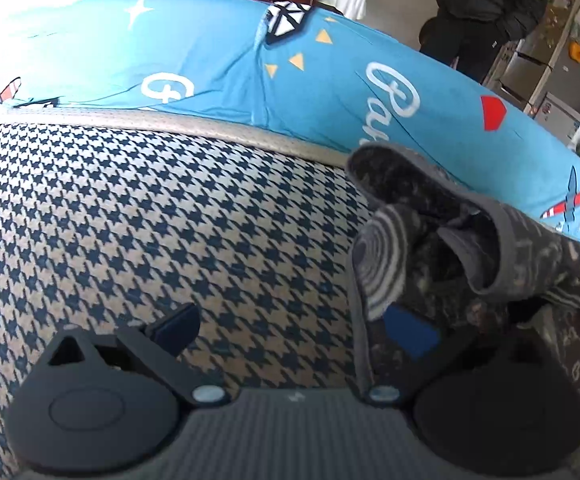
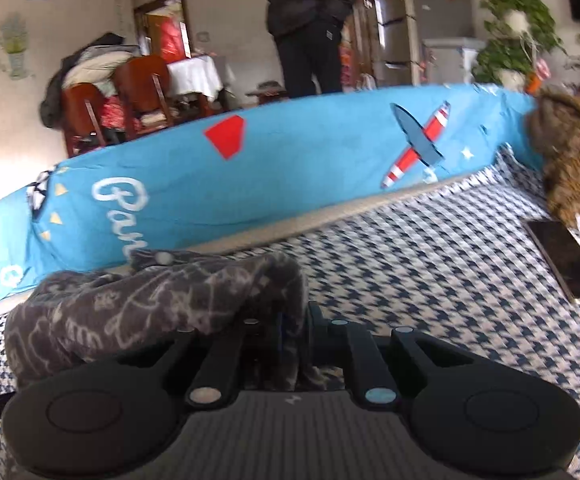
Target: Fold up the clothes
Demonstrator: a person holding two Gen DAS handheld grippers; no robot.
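Note:
A dark grey garment with pale line drawings hangs bunched at the right of the left wrist view, over a houndstooth-covered surface. My left gripper is open, jaws wide apart; the cloth drapes over its right finger with the blue pad, and the left finger is bare. In the right wrist view the same garment lies heaped in front of my right gripper, which is shut on a fold of it. The fabric hides the fingertips.
A blue sheet printed with planes and lettering runs along the far edge of the houndstooth cover. A phone and a brown furry thing lie at the right. A person in dark clothes stands beyond; chairs at back left.

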